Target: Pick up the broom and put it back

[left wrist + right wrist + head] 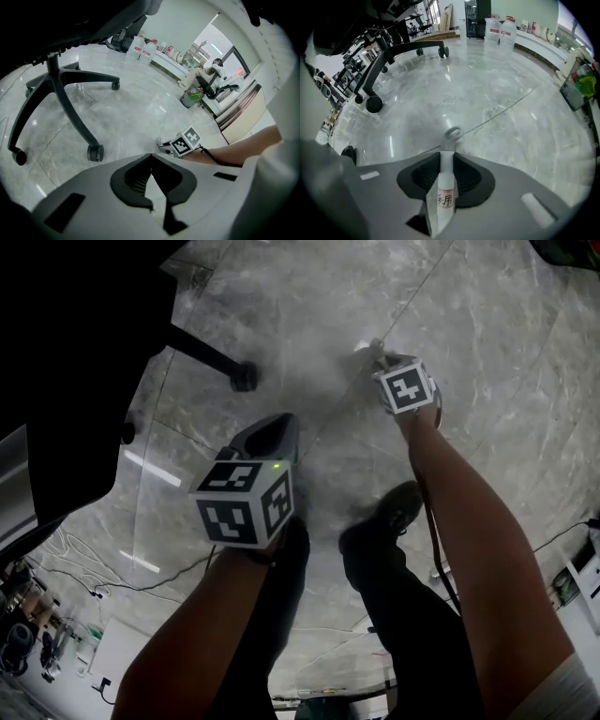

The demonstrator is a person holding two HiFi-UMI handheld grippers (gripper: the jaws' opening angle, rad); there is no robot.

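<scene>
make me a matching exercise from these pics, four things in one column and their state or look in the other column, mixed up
Column one
1 left gripper
2 right gripper
3 broom handle
4 caster

Column two
a white, with a loop at its end
b at the tip of a black chair leg
c jaws together, nothing between them
d closed on the broom handle

Pairs: 1-c, 2-d, 3-a, 4-b

Broom handle tight between jaws
</scene>
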